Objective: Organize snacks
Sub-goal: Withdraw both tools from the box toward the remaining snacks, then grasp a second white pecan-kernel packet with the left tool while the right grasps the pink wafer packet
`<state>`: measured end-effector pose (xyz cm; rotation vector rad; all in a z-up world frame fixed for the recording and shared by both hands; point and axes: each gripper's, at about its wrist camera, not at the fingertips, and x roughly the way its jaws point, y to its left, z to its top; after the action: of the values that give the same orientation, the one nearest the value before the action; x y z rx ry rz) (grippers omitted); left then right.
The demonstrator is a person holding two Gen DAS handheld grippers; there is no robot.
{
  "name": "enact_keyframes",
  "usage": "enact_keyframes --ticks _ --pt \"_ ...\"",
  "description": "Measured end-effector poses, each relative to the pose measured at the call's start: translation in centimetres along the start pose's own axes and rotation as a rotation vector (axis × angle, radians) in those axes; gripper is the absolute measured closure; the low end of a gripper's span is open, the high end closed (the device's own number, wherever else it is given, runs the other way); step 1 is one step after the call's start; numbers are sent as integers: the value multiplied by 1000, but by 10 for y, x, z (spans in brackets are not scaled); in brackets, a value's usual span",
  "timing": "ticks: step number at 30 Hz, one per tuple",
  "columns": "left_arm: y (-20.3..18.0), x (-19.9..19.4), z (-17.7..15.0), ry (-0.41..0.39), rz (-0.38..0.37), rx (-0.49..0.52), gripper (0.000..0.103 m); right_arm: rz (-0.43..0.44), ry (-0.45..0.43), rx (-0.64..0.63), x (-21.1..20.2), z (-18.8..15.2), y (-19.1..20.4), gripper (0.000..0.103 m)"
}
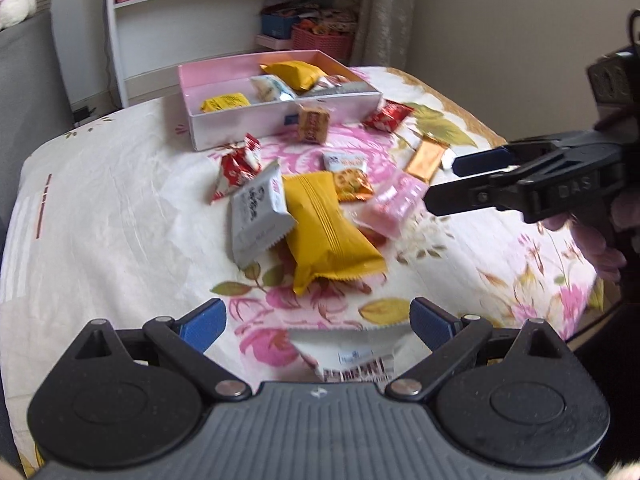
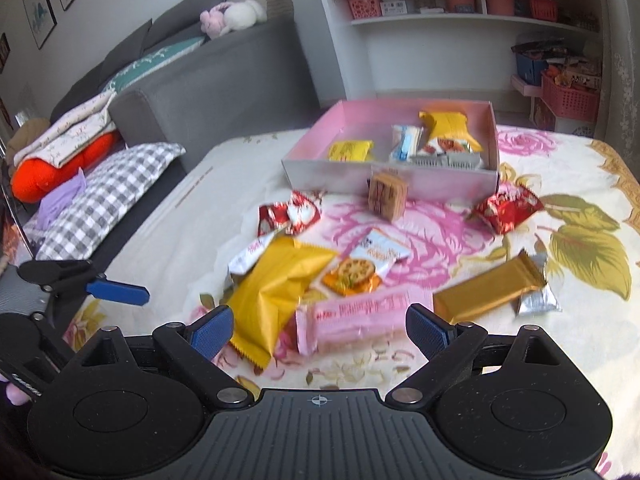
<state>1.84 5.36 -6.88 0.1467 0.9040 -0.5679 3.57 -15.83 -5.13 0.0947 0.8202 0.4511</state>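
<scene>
Both the left gripper [image 1: 316, 320] and right gripper [image 2: 320, 328] hang spread and empty, since loose snack packets lie near the pink box [image 2: 400, 182], ready for collection.

The box [image 2: 400, 184] sits on the bed [image 2: 560, 320]; loose snack packets [image 2: 280, 292] lie before it, shelves [image 2: 440, 40] behind it.
</scene>
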Motion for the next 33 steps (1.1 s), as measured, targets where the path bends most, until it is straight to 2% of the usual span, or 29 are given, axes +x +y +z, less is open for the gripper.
enact_keyframes --ticks 6,12,17,21,23,25,33 --pt "-7 4 -12 81 -62 43 6 -25 38 -45 7 -11 7 8" --pt "-11 13 -16 162 -70 38 25 -18 73 -68 21 -14 19 8" --pt "-13 21 -17 205 -64 43 49 -14 104 -78 31 -11 28 8" --pt "-13 27 -19 228 -45 37 55 -45 139 -57 42 -12 25 8" --pt "-14 27 -18 225 -42 39 64 -55 147 -27 46 -12 20 8" --pt "-14 25 -16 220 -46 39 69 -60 148 17 48 -10 14 8" --pt "-16 25 -10 204 21 33 73 -129 136 279 56 -3 -18 9"
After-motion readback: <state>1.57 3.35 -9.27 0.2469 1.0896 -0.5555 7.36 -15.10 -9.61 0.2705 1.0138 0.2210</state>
